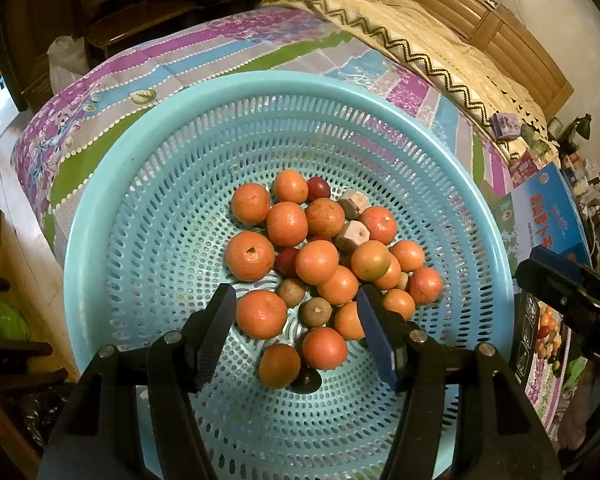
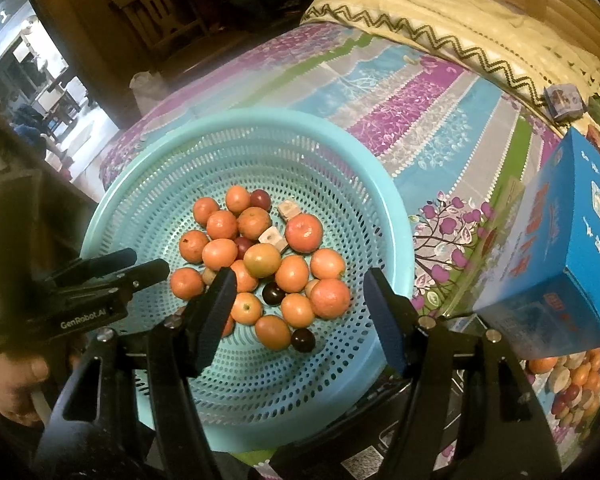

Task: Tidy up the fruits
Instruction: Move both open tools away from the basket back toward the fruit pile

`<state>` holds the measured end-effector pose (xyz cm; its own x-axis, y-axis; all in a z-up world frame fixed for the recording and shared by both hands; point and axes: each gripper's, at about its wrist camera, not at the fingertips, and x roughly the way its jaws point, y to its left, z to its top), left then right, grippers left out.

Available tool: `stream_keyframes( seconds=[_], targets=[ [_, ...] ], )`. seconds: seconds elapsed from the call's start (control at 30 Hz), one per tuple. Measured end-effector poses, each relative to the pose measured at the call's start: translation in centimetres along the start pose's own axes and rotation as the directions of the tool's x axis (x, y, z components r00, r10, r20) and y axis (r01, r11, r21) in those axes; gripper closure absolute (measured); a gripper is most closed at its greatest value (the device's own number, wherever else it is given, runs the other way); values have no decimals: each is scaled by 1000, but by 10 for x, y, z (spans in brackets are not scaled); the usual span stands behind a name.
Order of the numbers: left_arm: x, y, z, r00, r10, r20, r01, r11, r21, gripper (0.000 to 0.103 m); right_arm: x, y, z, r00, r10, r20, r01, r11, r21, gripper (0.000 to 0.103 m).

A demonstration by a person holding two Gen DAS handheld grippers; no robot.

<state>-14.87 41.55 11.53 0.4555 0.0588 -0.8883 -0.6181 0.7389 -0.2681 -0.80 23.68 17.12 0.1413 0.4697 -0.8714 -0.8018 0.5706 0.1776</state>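
Note:
A round light-blue perforated basket holds a pile of oranges, a few dark plums, small brown round fruits and pale cut cubes. My left gripper hovers open over the near side of the pile, its pads touching nothing. My right gripper also stands open above the fruit, empty. In the right wrist view the left gripper reaches in from the left, held by a hand. The right gripper's tip shows at the basket's right rim.
The basket rests on a striped floral cloth. A blue carton stands to its right, with a printed fruit picture below it. A cream zigzag-edged blanket lies behind. Wooden furniture stands at the back left.

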Motion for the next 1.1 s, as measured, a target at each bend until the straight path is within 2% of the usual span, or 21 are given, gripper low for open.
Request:
stream_keyframes(
  seconds=[0.2, 0.43, 0.6, 0.73, 0.77, 0.9, 0.93, 0.97, 1.03, 1.1],
  targets=[
    [-6, -6, -1, 1000, -3, 22, 3, 1000, 1, 39, -9, -2, -5, 999, -22, 27, 22, 1000, -9, 36],
    [-18, -25, -8, 998, -11, 69, 8, 999, 38, 39, -34, -9, -21, 991, -82, 104, 82, 997, 0, 36],
    [-21, -49, -15, 997, -28, 75, 21, 996, 85, 37, -59, -21, -41, 976, -141, 166, 137, 990, 37, 36],
    [-30, -75, -21, 991, -51, 122, 35, 991, 133, 36, -82, -36, -58, 958, -198, 207, 186, 980, 76, 36],
    [-33, -82, -22, 989, -55, 136, 35, 989, 144, 33, -87, -40, -61, 953, -211, 215, 197, 977, 86, 36],
    [-54, -114, -28, 969, -78, 236, 33, 981, 189, 26, -109, -55, -77, 934, -262, 244, 236, 963, 129, 36],
    [-58, -121, -29, 963, -81, 257, 29, 979, 200, 15, -115, -60, -82, 929, -275, 249, 247, 959, 139, 36],
    [-66, -132, -31, 952, -82, 295, 15, 975, 222, 7, -121, -65, -88, 922, -291, 255, 259, 954, 153, 36],
    [-82, -152, -37, 923, -80, 376, -24, 964, 264, 6, -131, -74, -97, 910, -318, 266, 277, 944, 180, 36],
    [-95, -169, -44, 902, -111, 418, -21, 954, 298, 4, -140, -81, -107, 900, -342, 272, 294, 934, 202, 36]
  ],
)
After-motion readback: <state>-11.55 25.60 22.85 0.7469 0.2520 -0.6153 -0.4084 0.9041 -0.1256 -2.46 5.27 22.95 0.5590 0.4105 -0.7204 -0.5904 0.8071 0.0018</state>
